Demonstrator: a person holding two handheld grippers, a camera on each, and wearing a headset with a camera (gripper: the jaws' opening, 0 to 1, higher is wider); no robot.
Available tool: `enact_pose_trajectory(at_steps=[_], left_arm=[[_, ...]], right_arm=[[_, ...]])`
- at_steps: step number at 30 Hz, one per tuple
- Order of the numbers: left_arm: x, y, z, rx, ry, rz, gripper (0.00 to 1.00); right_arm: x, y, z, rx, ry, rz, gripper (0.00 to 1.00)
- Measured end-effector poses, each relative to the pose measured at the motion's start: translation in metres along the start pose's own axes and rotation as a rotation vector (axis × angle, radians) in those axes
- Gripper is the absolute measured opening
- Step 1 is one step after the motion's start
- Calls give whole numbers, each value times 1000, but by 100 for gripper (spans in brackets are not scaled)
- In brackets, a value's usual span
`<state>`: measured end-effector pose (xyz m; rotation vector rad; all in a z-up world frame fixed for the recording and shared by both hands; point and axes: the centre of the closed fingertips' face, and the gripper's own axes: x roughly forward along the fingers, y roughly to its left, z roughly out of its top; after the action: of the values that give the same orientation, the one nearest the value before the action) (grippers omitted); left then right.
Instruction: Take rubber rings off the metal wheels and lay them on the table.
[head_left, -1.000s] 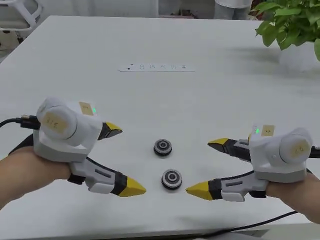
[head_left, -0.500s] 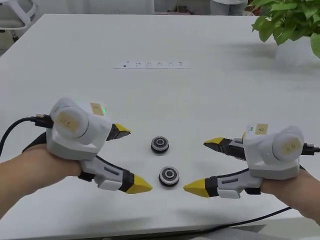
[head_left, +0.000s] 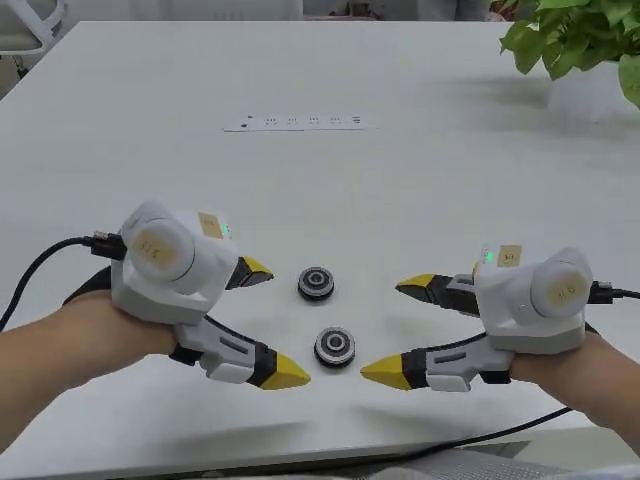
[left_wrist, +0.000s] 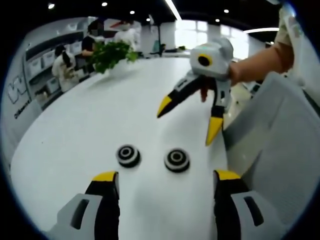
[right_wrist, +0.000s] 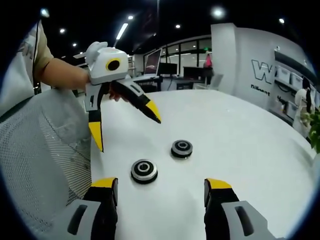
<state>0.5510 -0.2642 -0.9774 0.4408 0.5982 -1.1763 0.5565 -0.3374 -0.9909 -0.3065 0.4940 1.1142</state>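
Your left gripper (head_left: 277, 324) and right gripper (head_left: 383, 329) are both spread wide, yellow tips facing — between them, touching neither, the near wheel (head_left: 334, 346) and far wheel (head_left: 316, 283) lie flat on the table (head_left: 400, 180), black rubber rings (head_left: 319, 347) on. The grippers' yellow stickers (head_left: 209, 224) are too small to read.

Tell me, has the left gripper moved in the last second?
Yes. The left gripper has moved inward, toward the nearer metal wheel: the gap between its lower jaw and that wheel is smaller than before.

Rim detail on 2 wheels (head_left: 316, 283) (head_left: 334, 346) too small (plant (head_left: 572, 42) partly past the edge)
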Motion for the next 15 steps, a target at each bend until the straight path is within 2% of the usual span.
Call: enact_pose_trajectory(at_steps=[15], left_arm=[[14, -4, -1, -7, -10, -36, 65]], right_arm=[[11, 9, 1, -31, 1, 37, 61]])
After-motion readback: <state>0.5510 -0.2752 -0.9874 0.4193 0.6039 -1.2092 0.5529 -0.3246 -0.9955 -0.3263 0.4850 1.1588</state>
